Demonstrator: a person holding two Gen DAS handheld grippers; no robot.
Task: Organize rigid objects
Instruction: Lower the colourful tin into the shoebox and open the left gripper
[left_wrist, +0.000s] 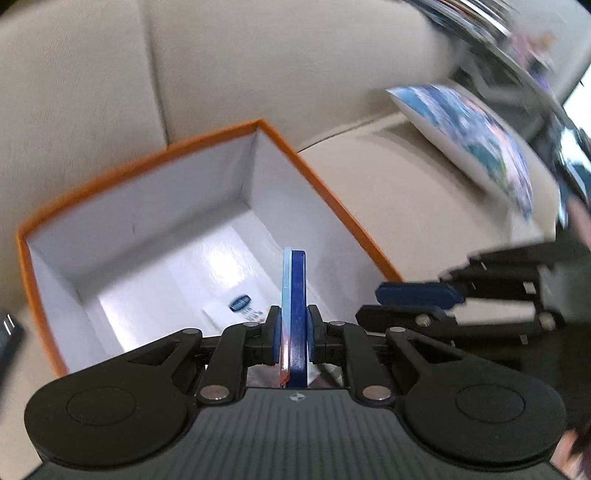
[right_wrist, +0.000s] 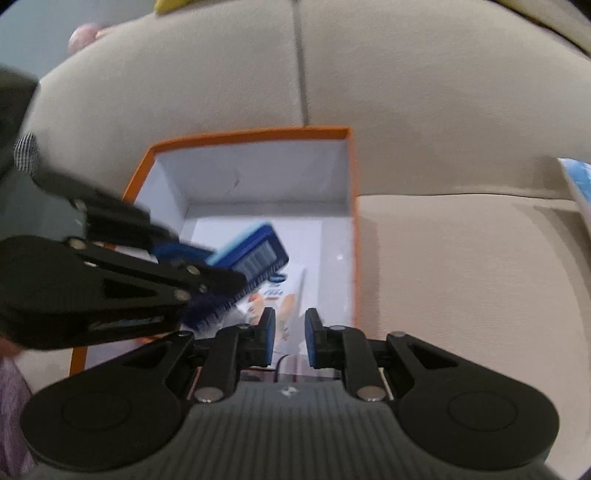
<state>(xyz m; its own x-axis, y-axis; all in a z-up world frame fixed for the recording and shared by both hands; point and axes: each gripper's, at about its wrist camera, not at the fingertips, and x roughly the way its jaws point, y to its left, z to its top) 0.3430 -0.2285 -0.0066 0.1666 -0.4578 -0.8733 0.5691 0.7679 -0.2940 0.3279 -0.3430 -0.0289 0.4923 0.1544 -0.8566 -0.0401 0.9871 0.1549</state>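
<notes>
- On a beige sofa (left_wrist: 424, 192), an orange box (left_wrist: 55, 280) with white walls stands open; a printed pack (right_wrist: 280, 295) lies flat on its floor.
- The left gripper (left_wrist: 293, 332), at 6 o'clock in its own view, has its fingers (left_wrist: 272, 334) clenched on a flat blue case (left_wrist: 295, 295), held edge-up above the box's opening.
- The right gripper (right_wrist: 289, 338), at 3 o'clock from the left one, hangs over the box's near edge; its fingers (right_wrist: 268, 334) are nearly closed, grasping nothing.
- A patterned cushion (left_wrist: 476, 144) lies on the seat at 2 o'clock, well apart from the box.
</notes>
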